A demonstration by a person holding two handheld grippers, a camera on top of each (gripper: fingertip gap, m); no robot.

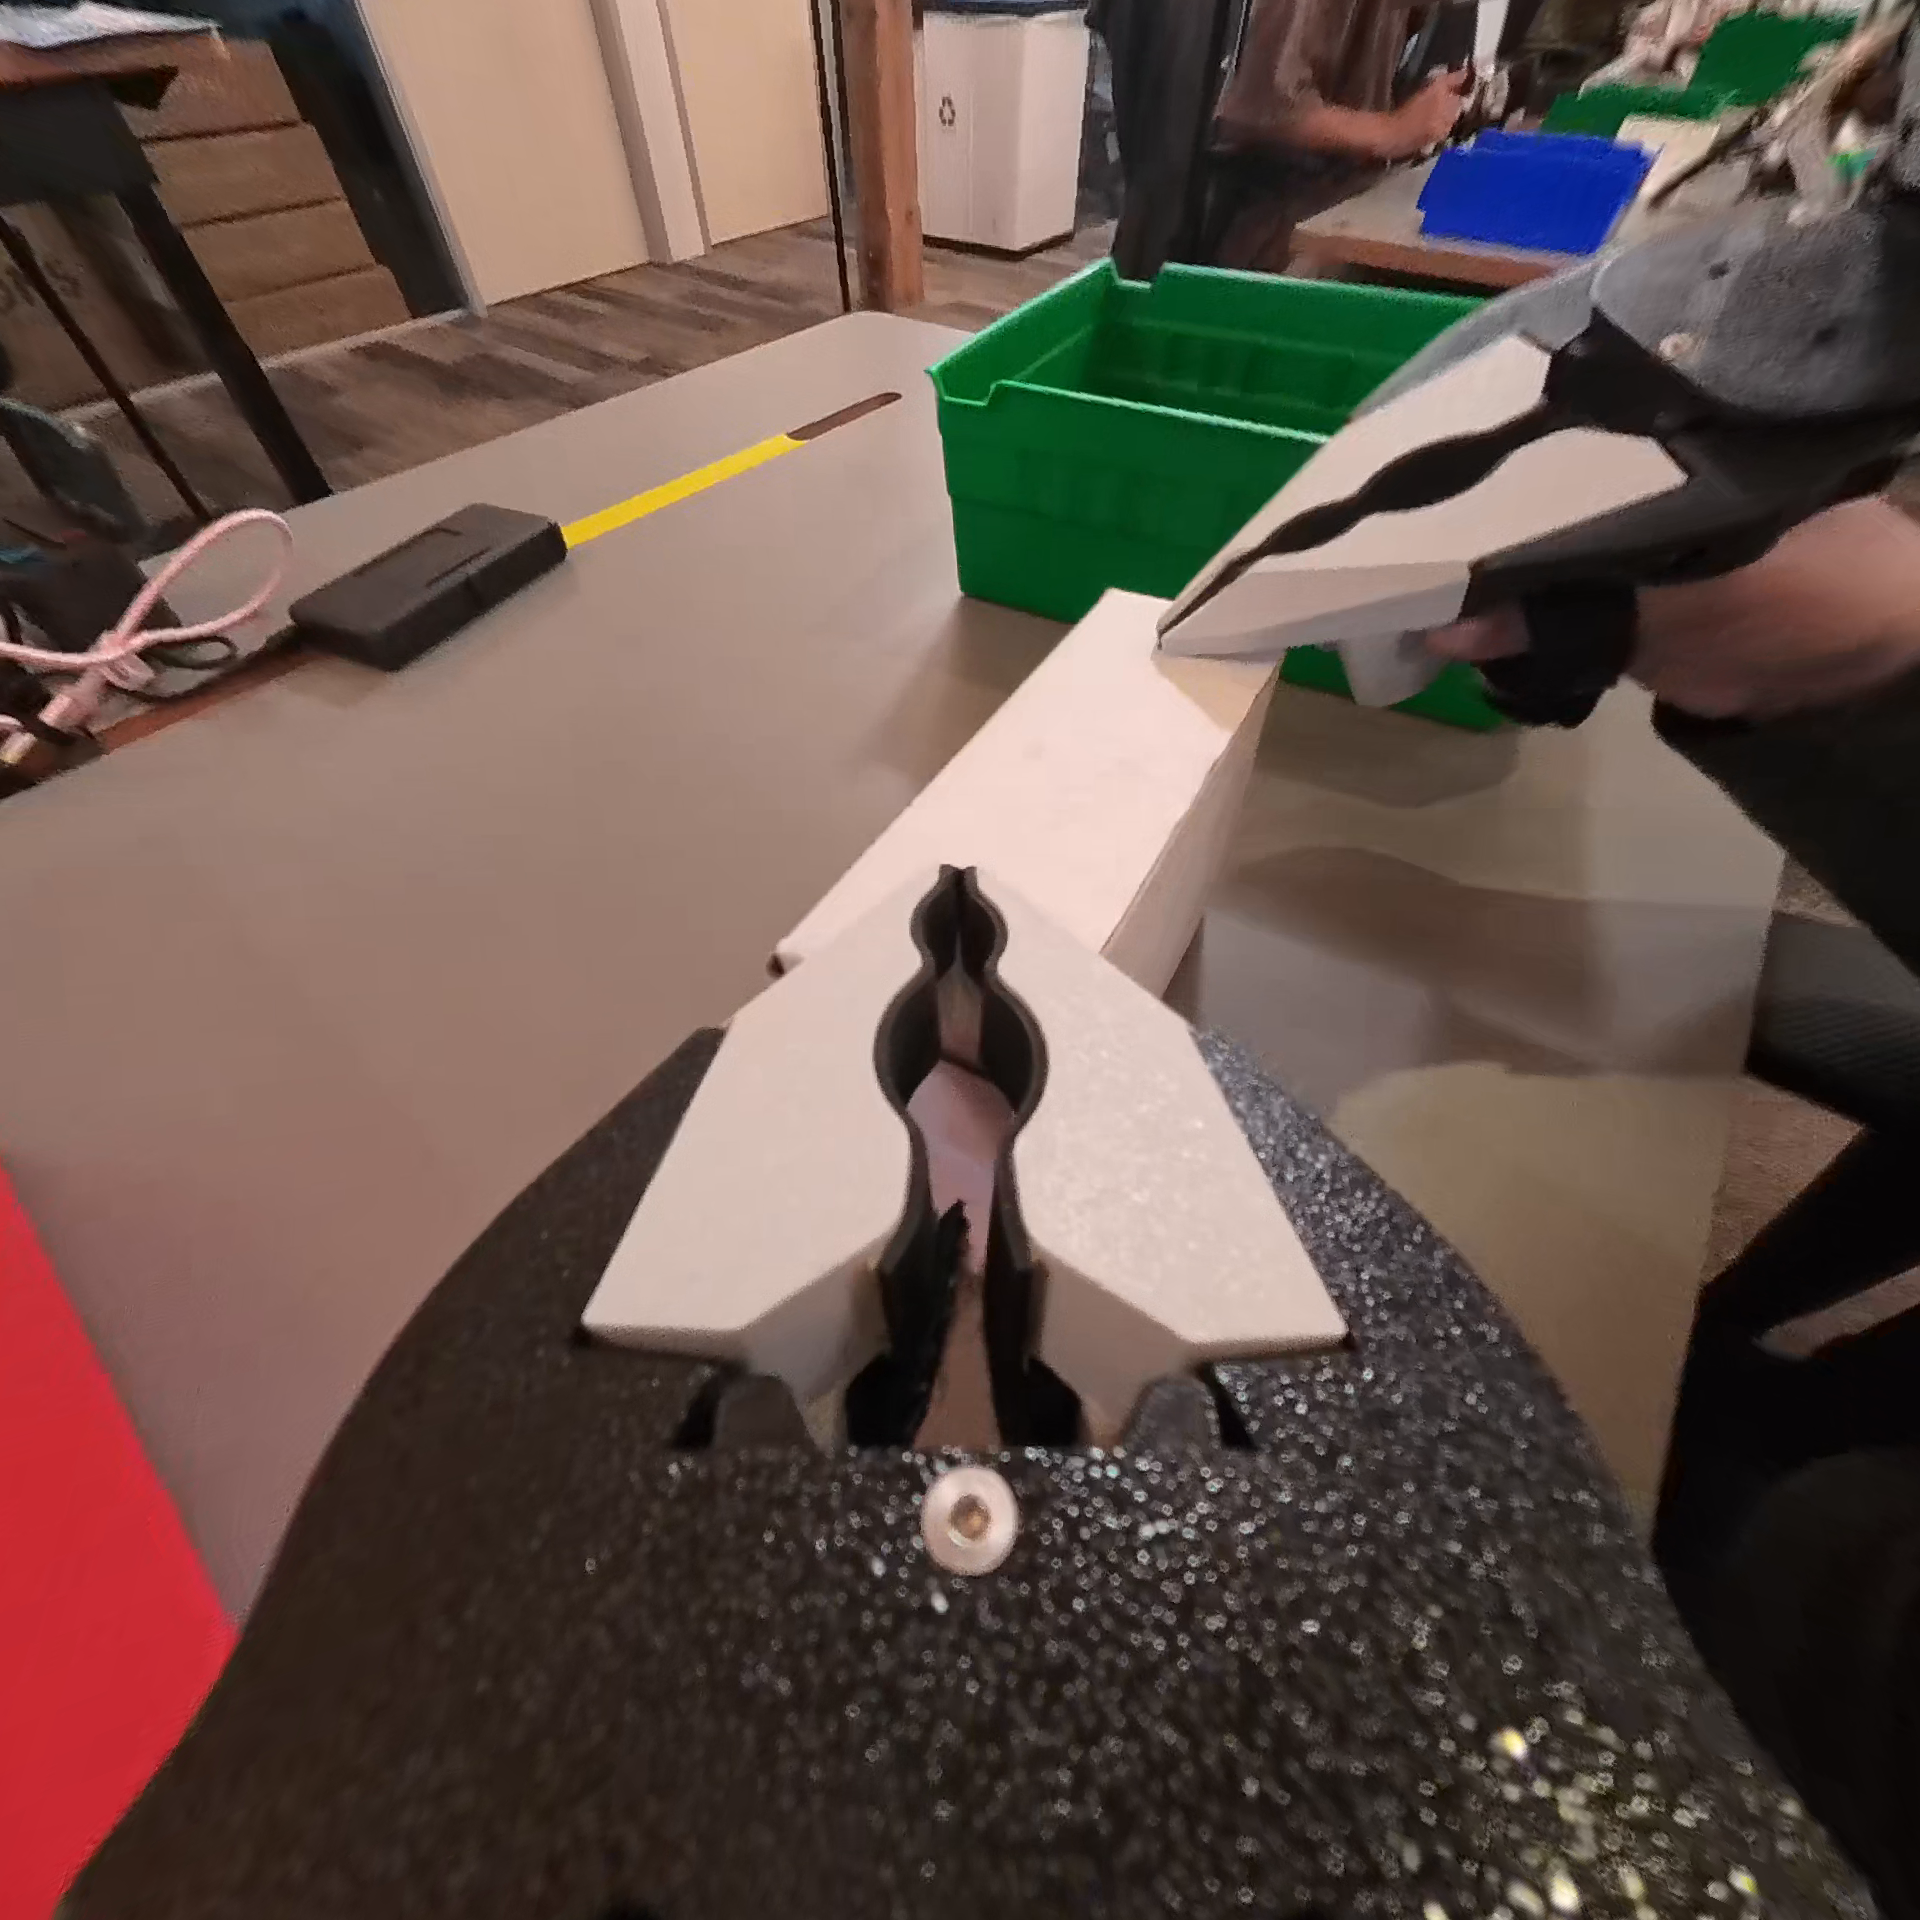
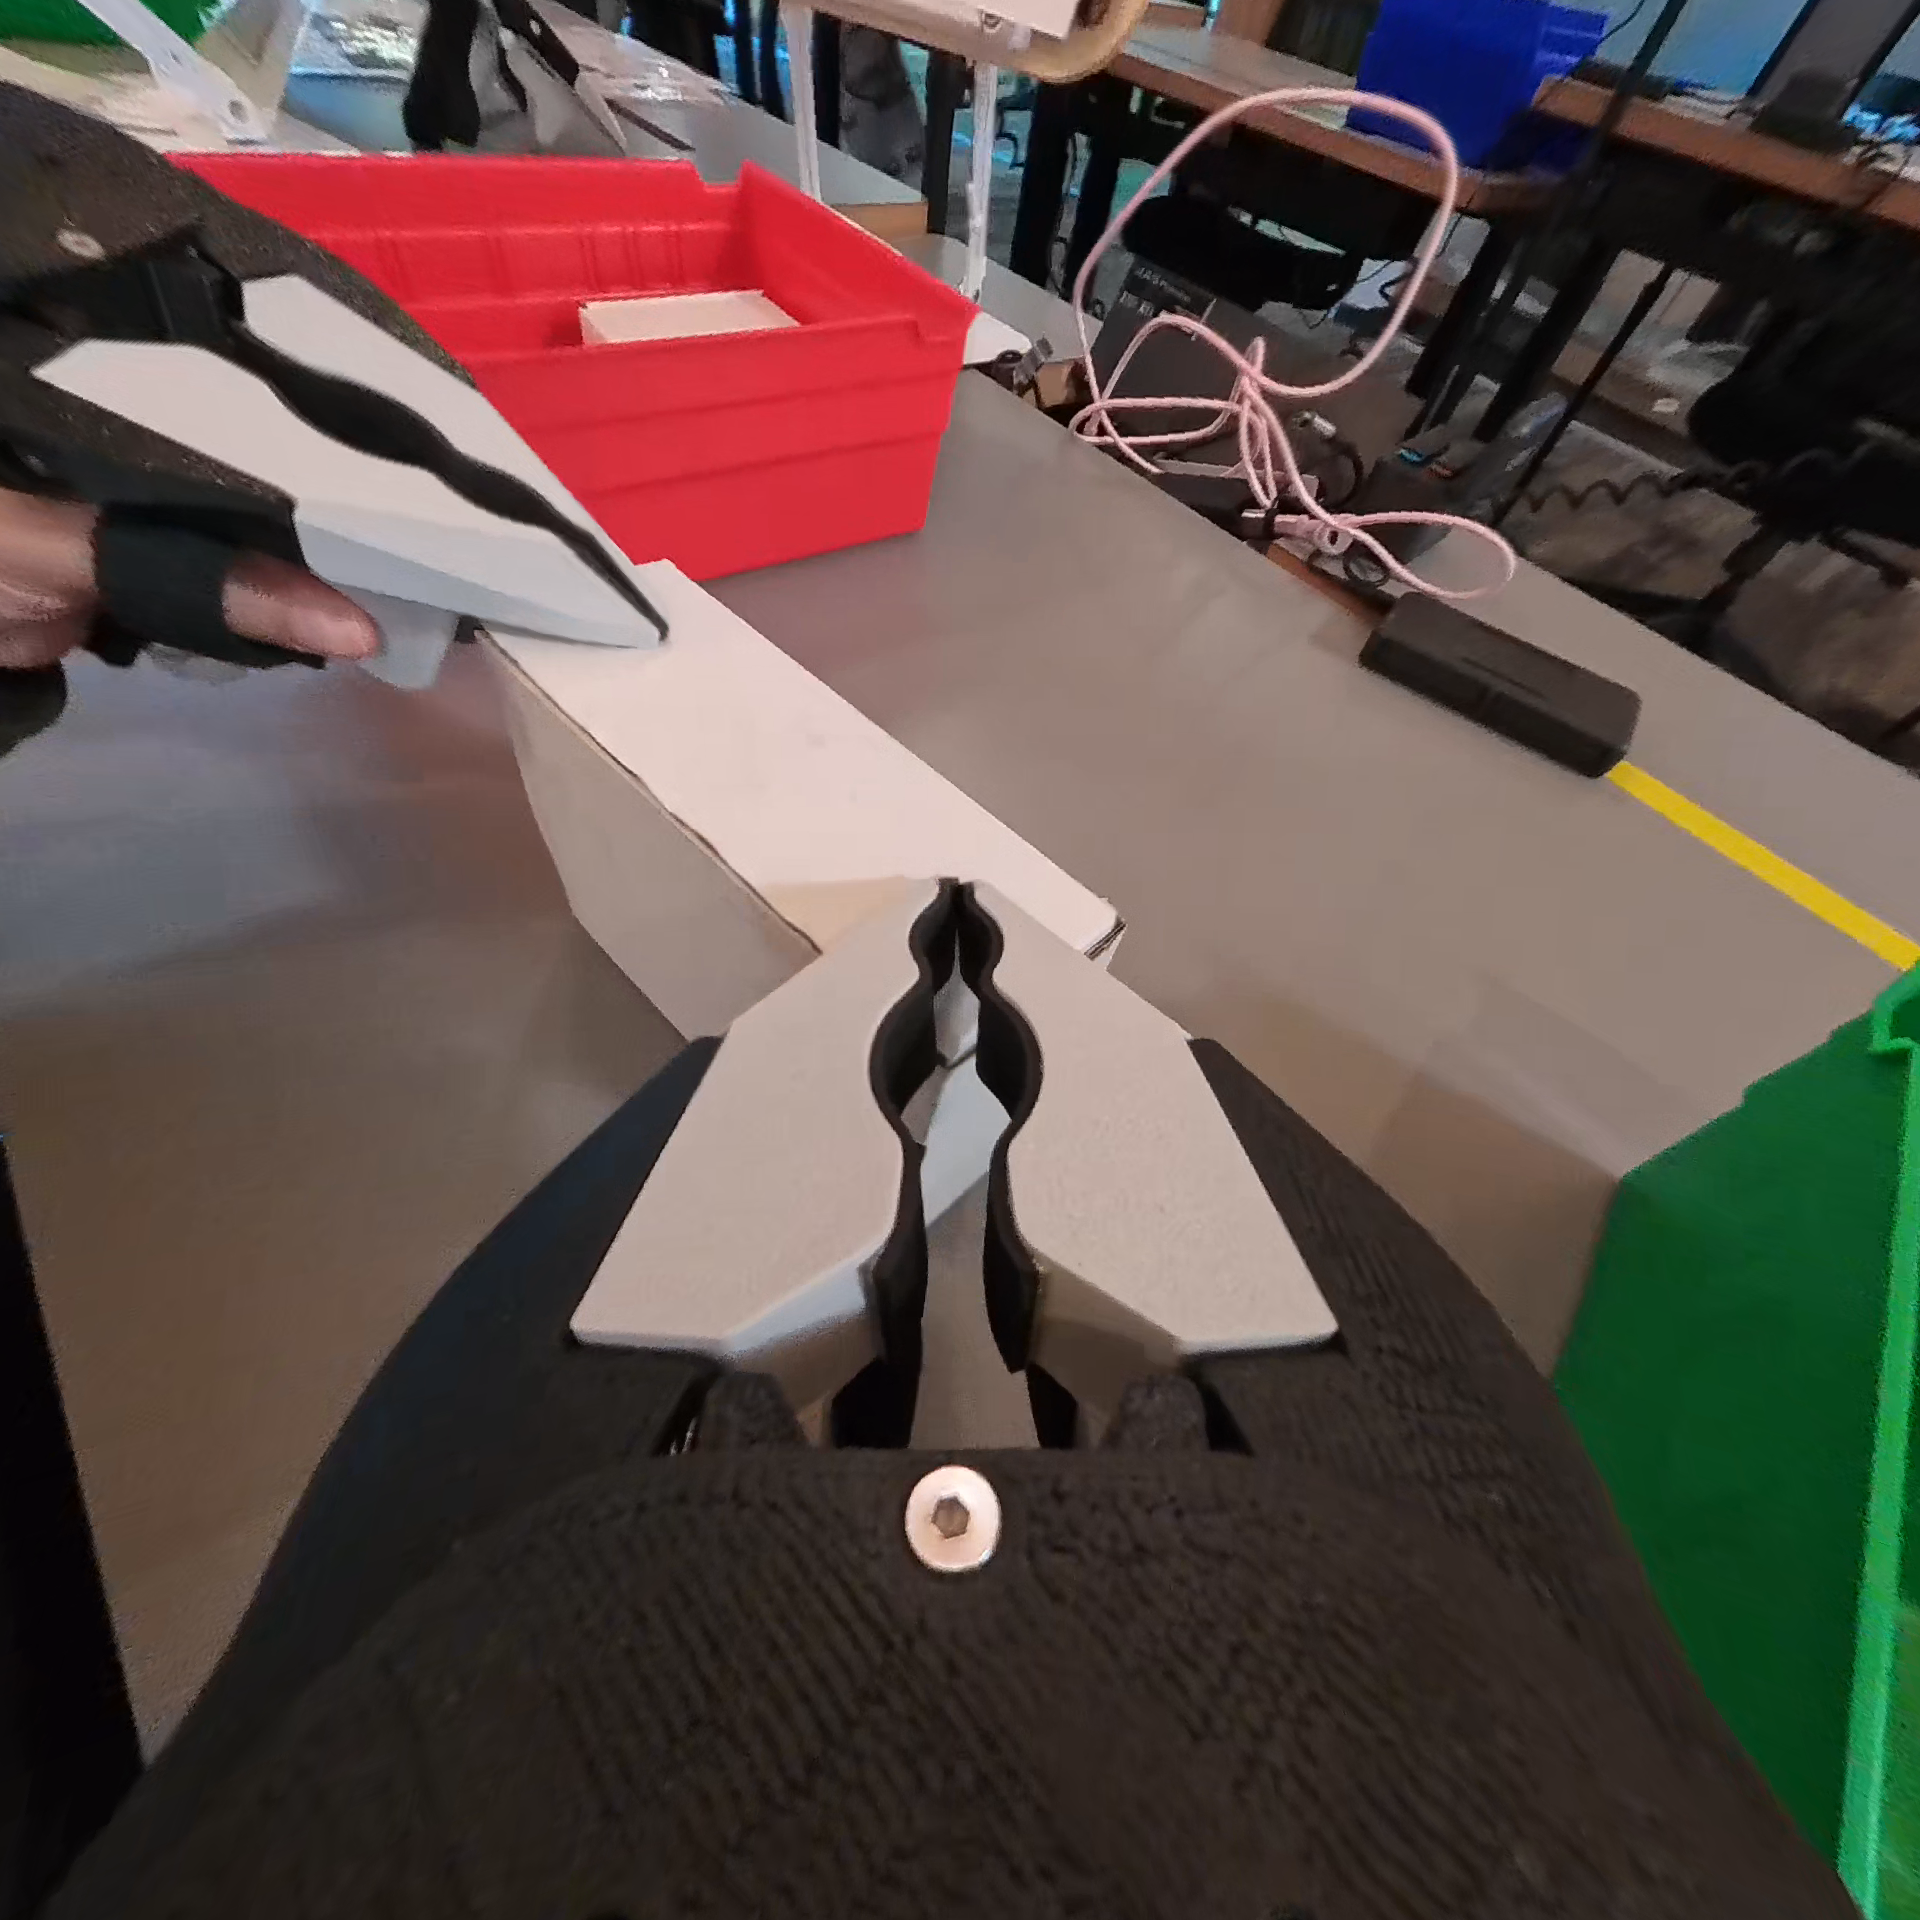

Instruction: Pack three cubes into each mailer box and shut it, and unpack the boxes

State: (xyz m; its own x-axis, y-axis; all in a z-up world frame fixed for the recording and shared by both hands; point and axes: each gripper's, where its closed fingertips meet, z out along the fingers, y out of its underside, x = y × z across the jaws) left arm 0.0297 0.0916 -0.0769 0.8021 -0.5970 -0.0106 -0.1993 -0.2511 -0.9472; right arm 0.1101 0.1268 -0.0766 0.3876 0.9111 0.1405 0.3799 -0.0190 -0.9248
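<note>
White rectangular cardboard mailer box (image 1: 1081, 769), lid down, lain on grey table (image 1: 468, 831). Left gripper (image 1: 961, 878) clenched, tips pressed on near end; right gripper (image 2: 951, 888) clenched on opposite end. Long axis spanned between grippers.

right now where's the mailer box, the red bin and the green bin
mailer box (image 2: 790, 769), right wrist view, on its closed white lid
red bin (image 2: 727, 457), right wrist view, on its front outer wall
green bin (image 1: 1101, 468), left wrist view, on its near outer wall
</note>
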